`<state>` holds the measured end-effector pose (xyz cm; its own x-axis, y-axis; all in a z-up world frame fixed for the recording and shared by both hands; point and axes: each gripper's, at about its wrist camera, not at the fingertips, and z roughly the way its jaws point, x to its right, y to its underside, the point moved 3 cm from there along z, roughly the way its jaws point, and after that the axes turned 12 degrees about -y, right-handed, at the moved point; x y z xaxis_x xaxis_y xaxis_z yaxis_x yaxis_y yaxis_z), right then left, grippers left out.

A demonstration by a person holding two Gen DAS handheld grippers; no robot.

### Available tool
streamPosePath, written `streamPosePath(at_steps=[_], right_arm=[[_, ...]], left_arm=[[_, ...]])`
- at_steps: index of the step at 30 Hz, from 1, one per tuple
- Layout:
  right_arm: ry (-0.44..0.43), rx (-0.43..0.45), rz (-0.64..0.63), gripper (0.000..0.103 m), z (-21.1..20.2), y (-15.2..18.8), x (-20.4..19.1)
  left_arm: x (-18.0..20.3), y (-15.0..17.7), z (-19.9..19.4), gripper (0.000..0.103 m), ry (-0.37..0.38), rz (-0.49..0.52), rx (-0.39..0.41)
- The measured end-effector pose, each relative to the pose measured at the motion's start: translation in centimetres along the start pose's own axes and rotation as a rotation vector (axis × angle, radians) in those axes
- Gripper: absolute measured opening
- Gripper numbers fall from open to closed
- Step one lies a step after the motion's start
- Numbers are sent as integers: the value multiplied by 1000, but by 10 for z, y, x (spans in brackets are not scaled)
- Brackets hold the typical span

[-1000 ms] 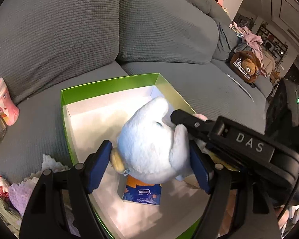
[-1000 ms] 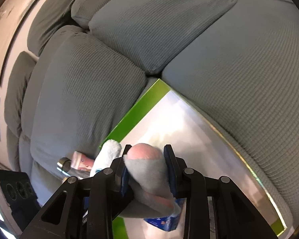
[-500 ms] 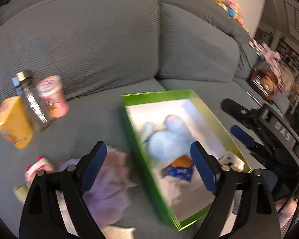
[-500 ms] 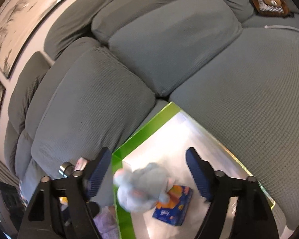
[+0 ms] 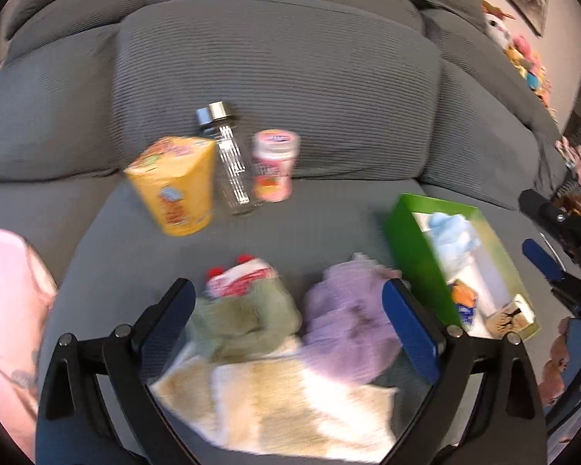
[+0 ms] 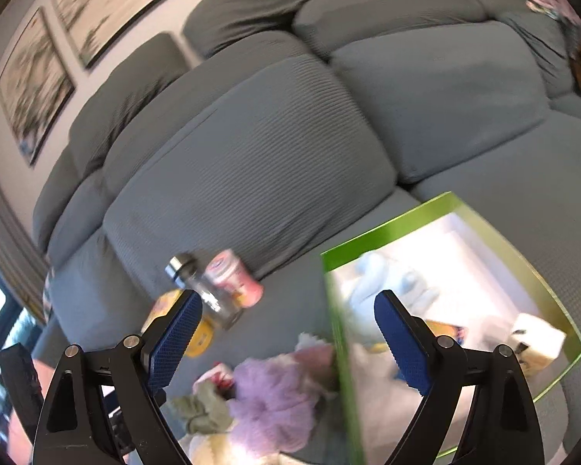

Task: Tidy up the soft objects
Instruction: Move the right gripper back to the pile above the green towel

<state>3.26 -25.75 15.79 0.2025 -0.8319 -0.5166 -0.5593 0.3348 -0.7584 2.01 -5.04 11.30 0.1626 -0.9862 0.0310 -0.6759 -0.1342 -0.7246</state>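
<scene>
- Left gripper (image 5: 288,304), jaws spread wide and holding nothing, hangs over a cream cloth (image 5: 275,399), a green cloth (image 5: 248,317) and a lilac plush (image 5: 348,317) heaped on the grey sofa (image 5: 275,58).
- Right gripper (image 6: 288,323), equally wide and empty, straddles the green box (image 6: 387,228) wall.
- At 2 o'clock, the pale blue plush (image 5: 453,232) lies in the box.
- At 11 o'clock stand a yellow carton (image 5: 174,186), a glass bottle (image 5: 230,162) and a pink tub (image 5: 275,166).
</scene>
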Motion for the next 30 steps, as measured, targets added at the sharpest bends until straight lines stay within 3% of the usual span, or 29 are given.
streamPosePath(at_steps=[4, 11, 17, 26, 30], right_arm=[[-3, -65, -20, 91, 19, 11, -18], [-10, -187, -76, 91, 52, 36, -48], [-110, -309, -87, 91, 85, 64, -70], [-147, -473, -119, 91, 135, 106, -91], [-126, -514, -111, 91, 152, 119, -85]], left_arm=[[-38, 14, 9, 97, -62, -48, -11], [-82, 38, 38, 97, -86, -95, -80], [-108, 54, 61, 97, -27, -186, -144], [-100, 59, 67, 95, 125, -225, -169], [-93, 61, 78, 92, 135, -242, -191]])
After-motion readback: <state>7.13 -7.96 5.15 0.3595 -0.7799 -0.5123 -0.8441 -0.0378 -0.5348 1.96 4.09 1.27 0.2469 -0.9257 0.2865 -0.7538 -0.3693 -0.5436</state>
